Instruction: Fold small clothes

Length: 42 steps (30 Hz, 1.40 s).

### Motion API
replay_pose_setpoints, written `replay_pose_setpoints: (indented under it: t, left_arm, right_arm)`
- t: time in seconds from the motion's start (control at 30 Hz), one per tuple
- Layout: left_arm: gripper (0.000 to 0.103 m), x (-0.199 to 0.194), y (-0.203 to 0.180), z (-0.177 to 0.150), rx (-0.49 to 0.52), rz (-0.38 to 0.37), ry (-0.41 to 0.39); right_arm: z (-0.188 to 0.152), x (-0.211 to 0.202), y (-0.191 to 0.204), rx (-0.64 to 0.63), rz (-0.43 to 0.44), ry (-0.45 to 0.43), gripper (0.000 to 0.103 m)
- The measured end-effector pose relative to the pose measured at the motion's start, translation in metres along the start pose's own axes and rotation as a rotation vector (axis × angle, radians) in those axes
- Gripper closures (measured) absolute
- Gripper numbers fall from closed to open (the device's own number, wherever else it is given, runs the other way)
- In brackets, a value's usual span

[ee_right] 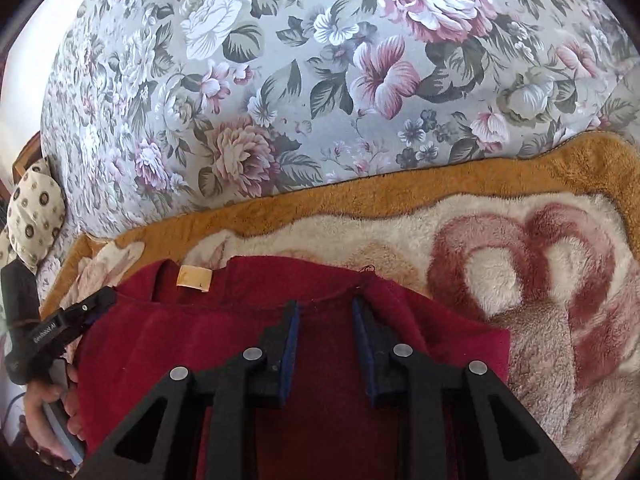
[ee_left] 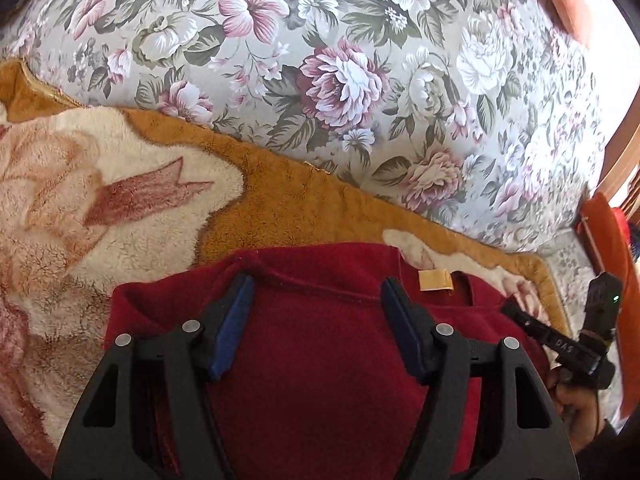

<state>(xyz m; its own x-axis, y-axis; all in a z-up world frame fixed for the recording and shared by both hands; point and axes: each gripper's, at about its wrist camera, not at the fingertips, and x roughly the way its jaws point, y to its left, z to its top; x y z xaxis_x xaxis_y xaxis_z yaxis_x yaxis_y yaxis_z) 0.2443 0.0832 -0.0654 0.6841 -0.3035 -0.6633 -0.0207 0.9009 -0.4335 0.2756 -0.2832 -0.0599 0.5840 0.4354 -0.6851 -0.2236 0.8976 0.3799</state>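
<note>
A dark red fleece garment [ee_left: 332, 344] with a tan neck label [ee_left: 434, 280] lay on a plush cream-and-ochre blanket [ee_left: 120, 208] over a floral bedsheet [ee_left: 360, 80]. The left gripper [ee_left: 316, 300] stood spread above it. The right gripper [ee_right: 326, 316] stood narrowly parted; contact unclear. The garment's lower part was cut off.

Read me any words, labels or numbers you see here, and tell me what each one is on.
"GenRobot.AI": on the left gripper body, right wrist view.
"DAS": on the right gripper finger, left wrist view; partly legible.
Tan tag on the red garment collar: one small mark, too small to read.
</note>
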Motion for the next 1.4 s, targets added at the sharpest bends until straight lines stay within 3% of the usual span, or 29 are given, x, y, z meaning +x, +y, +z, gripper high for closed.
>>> replay_pose_setpoints:
  t: [0.27,0.43,0.47,0.53,0.57,0.6,0.67,0.77,0.93,1.03,1.13,1.23,1.33,1.4]
  left_arm:
    - [0.037,0.003,-0.003,-0.001,0.012,0.019,-0.002]
    - [0.036,0.012,-0.018,0.002,0.079,0.103,0.044]
    - [0.036,0.011,-0.024,0.006,0.098,0.140,0.077]
    - [0.036,-0.003,-0.031,0.010,0.070,0.179,0.099]
    - [0.036,-0.019,-0.033,0.010,0.043,0.165,0.071]
    - [0.035,-0.039,-0.035,0.008,0.021,0.135,0.029]
    - [0.033,-0.077,-0.041,-0.003,0.001,0.088,-0.017]
    - [0.032,-0.122,-0.039,-0.031,0.000,0.068,-0.031]
    - [0.029,-0.188,-0.012,-0.104,-0.047,0.065,-0.048]
    - [0.029,-0.195,0.005,-0.147,-0.089,0.031,-0.006]
    - [0.029,-0.186,0.008,-0.171,-0.115,-0.077,0.044]
    - [0.029,-0.169,0.015,-0.175,-0.185,-0.167,0.092]
    - [0.028,-0.156,0.026,-0.167,-0.273,-0.263,0.092]
    - [0.027,-0.151,0.030,-0.158,-0.305,-0.281,0.077]
  right_arm:
    - [0.000,0.002,0.004,-0.005,-0.004,0.000,0.077]
    - [0.002,0.001,0.003,-0.006,-0.015,0.017,0.077]
    - [0.006,0.000,0.004,-0.011,-0.024,0.040,0.077]
    - [0.016,-0.013,0.017,-0.048,-0.126,0.090,0.077]
    - [0.018,-0.030,0.029,-0.068,-0.185,0.066,0.077]
    - [0.016,-0.052,0.042,-0.091,-0.183,0.022,0.075]
    - [0.004,-0.085,0.063,-0.109,-0.098,-0.029,0.073]
    - [-0.033,-0.120,0.088,-0.107,-0.039,-0.029,0.073]
    - [-0.106,-0.150,0.106,-0.067,0.045,-0.021,0.073]
    - [-0.140,-0.147,0.114,-0.095,0.041,0.010,0.073]
    - [-0.159,-0.133,0.114,-0.072,0.024,0.050,0.073]
    - [-0.161,-0.128,0.118,-0.095,-0.022,0.066,0.073]
    - [-0.162,-0.128,0.117,-0.104,-0.019,0.063,0.073]
    - [-0.162,-0.123,0.114,-0.092,-0.011,0.086,0.073]
